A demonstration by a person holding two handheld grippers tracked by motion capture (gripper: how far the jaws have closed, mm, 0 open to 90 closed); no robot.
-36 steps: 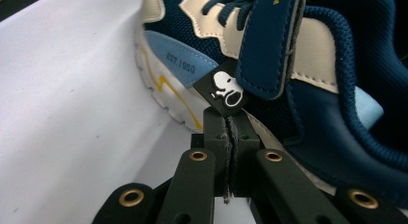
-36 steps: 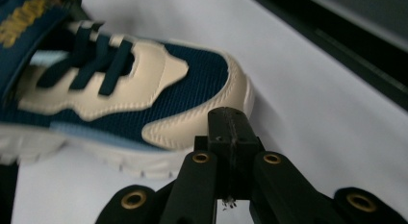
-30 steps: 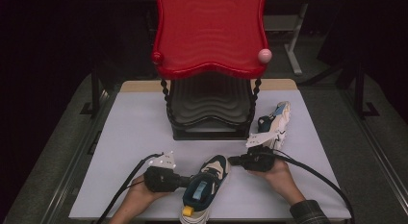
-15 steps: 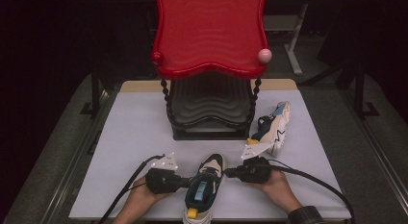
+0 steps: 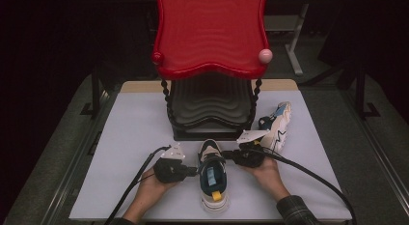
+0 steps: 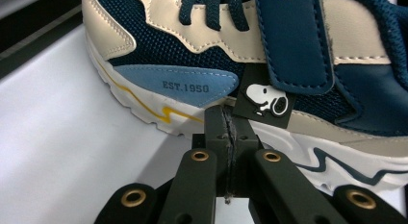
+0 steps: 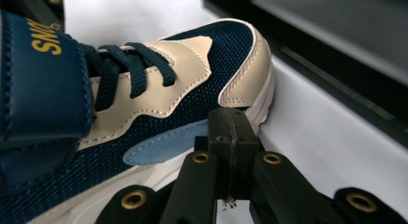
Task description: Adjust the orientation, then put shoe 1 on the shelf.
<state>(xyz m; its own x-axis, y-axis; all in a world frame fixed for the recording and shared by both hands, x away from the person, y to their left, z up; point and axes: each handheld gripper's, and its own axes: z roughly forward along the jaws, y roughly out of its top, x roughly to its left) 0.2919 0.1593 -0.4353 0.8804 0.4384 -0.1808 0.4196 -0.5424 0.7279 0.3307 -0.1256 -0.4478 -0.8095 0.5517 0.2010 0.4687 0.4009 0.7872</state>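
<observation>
- High view: a navy-and-cream child's sneaker with a strap (image 5: 212, 179) sits upright on the white table (image 5: 120, 138), toe towards the two-tier rack with a red wavy top tray (image 5: 211, 32). The left gripper (image 5: 193, 171) and right gripper (image 5: 230, 155) flank it, tips against its sides. A second matching sneaker (image 5: 279, 126) lies tipped against the rack's right foot.
- Left gripper view: jaws pressed together, holding nothing, tips butted against the white midsole under a cartoon-dog tag (image 6: 266, 99).
- Right gripper view: jaws likewise pressed together, nudging the toe-side sole.
- Judgement: this looks like squeezing and steering the shoe between two closed tips. Next calls for even pressure from both sides, pushing it forward onto the rack's black lower shelf (image 5: 211, 106).
</observation>
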